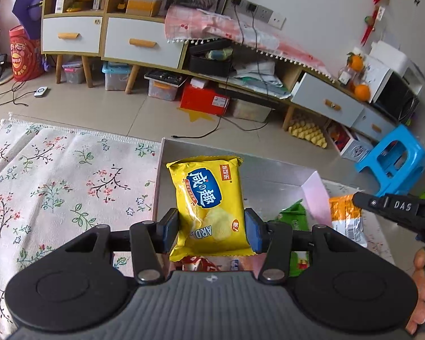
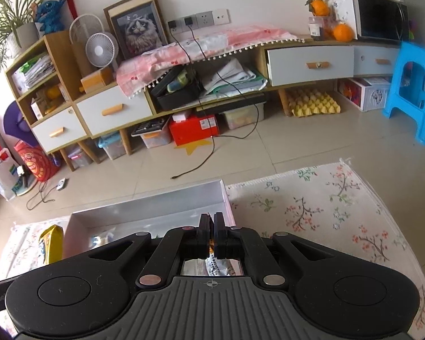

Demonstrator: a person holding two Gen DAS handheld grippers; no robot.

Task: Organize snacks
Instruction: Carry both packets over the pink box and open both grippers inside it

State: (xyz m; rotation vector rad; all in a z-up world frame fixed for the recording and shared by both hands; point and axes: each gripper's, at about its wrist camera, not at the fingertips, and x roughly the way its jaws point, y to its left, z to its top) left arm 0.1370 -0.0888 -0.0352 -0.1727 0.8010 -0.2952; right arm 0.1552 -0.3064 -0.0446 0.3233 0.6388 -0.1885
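In the left wrist view, the left tongs [image 1: 211,228] stand partly open and are clamped on one yellow snack bag [image 1: 208,204], held upright above the grey box [image 1: 272,175] on the flowered cloth [image 1: 56,184] of the table. Near and right of it in the box lie one green packet [image 1: 293,215] and one orange-and-white packet [image 1: 345,215], the latter pinched by the right tongs [image 1: 357,198] coming in from the right; a red-and-white wrapper [image 1: 198,263] shows beneath. Far off stand a cabinet [image 1: 127,39] and one blue stool [image 1: 393,161]. In the right wrist view, the right tongs [image 2: 211,238] are closed on a thin printed wrapper [image 2: 216,265] over the box [image 2: 144,209]; the yellow bag [image 2: 52,243] shows at left.
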